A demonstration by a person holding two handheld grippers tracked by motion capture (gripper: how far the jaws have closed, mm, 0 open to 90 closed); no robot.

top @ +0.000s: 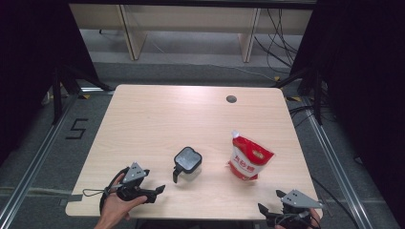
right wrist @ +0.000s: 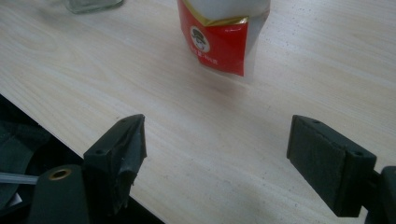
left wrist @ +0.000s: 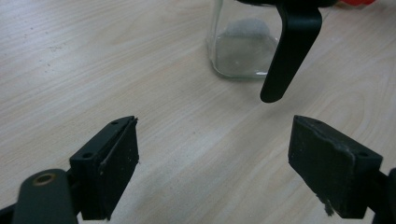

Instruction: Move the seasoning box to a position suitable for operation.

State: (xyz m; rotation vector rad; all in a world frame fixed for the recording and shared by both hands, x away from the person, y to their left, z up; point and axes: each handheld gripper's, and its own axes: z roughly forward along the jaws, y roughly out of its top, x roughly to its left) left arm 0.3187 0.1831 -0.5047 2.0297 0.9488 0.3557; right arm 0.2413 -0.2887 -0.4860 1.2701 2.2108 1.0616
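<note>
A clear glass jar (top: pixel 187 162) with a black lid and a black handle stands near the middle of the table. In the left gripper view the jar (left wrist: pixel 243 49) is just ahead, its handle (left wrist: pixel 289 51) hanging down in front. A red and white standing pouch (top: pixel 249 158) sits to the jar's right; the pouch (right wrist: pixel 219 35) is also ahead in the right gripper view. My left gripper (top: pixel 160 189) is open at the front left, short of the jar. My right gripper (top: pixel 267 210) is open at the front right edge, short of the pouch. Both hold nothing.
The wooden table (top: pixel 157 119) has a round cable hole (top: pixel 231 99) at the back right. Beyond the far edge stand pale furniture legs and trailing cables on the floor. The table's near edge (right wrist: pixel 70 144) runs just beside my right gripper's left jaw.
</note>
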